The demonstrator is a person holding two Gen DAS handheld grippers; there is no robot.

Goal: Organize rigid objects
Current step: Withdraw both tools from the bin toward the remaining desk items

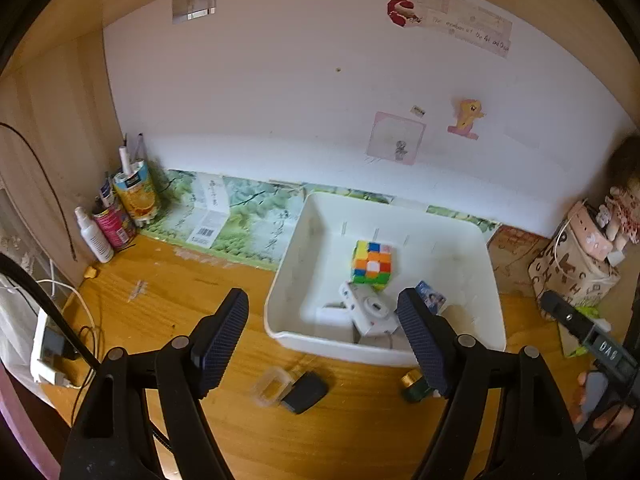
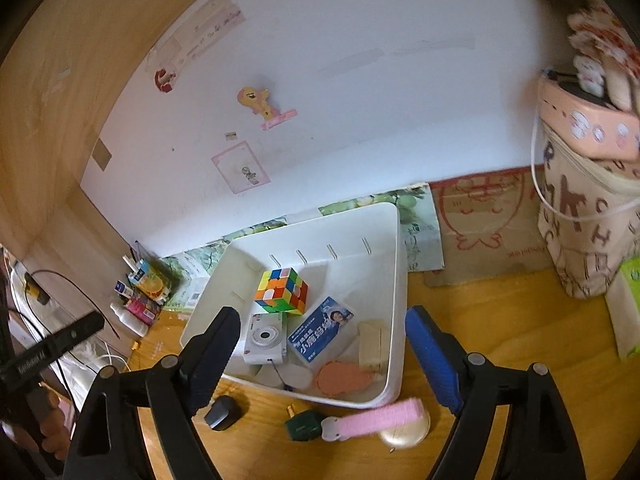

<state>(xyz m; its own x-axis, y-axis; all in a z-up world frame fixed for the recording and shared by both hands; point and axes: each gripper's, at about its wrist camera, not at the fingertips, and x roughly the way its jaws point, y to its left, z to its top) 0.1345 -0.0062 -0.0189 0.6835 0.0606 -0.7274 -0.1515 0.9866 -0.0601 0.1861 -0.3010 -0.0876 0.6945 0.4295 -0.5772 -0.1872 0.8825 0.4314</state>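
A white bin (image 1: 280,292) (image 2: 400,280) stands on the wooden desk against the wall. In it lie a colour cube (image 1: 372,266) (image 2: 282,290), a white camera (image 1: 370,312) (image 2: 266,338), a blue card (image 2: 322,334), a beige block (image 2: 370,346) and a pink round piece (image 2: 342,380). In front of the bin sit a black case (image 1: 304,392) (image 2: 222,412), a clear small box (image 1: 272,386), a green bottle (image 1: 416,388) (image 2: 302,424), a pink comb (image 2: 376,416) and a gold compact (image 2: 404,428). My left gripper (image 1: 324,344) and right gripper (image 2: 322,360) hover over the bin's near edge, both open with nothing between the pads.
Drink cartons, a can and a spray bottle (image 1: 94,236) crowd the back left corner. A power strip (image 1: 46,346) with cables lies at the left edge. A patterned bag (image 2: 580,232) with a pink box on top stands at the right, beside a green packet (image 2: 630,312).
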